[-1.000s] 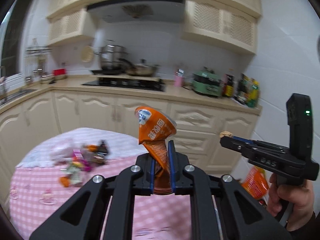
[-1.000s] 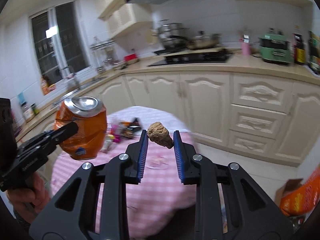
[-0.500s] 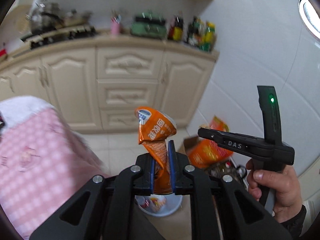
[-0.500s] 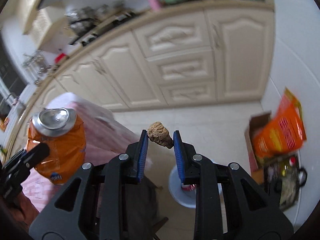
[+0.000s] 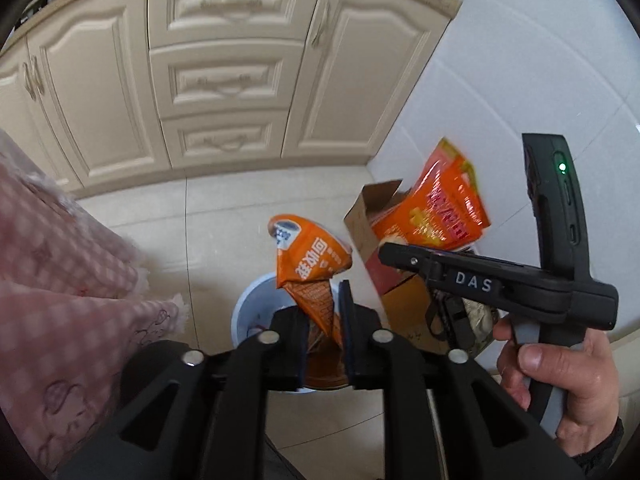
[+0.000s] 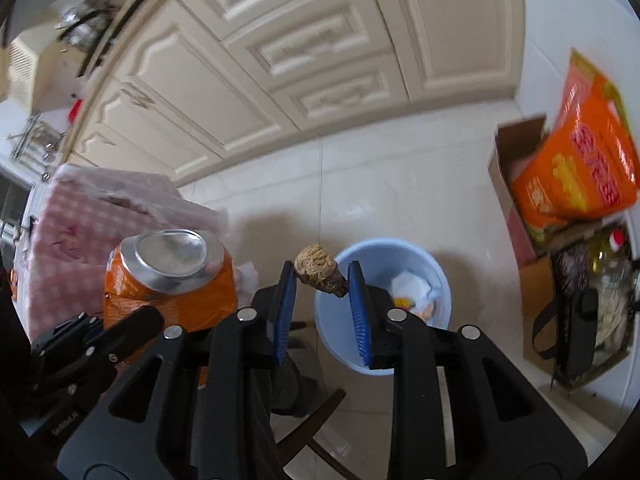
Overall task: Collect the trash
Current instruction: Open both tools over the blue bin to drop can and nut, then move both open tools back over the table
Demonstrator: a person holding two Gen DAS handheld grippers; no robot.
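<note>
My left gripper is shut on a crushed orange drink can and holds it above a light blue trash bin on the floor. The can also shows in the right wrist view, at my left. My right gripper is shut on a brown walnut shell, held over the near left rim of the same bin, which has paper and wrappers inside. The right gripper also shows in the left wrist view, to the right of the can.
A pink checked tablecloth hangs at the left. A cardboard box with an orange bag and a bottle stands against the white wall at the right. Cream cabinets line the back. A chair leg is below the grippers.
Both grippers have swung away from the table and tilted down towards the floor. The blue bin now lies right under them. Each keeps hold of its piece of trash.
</note>
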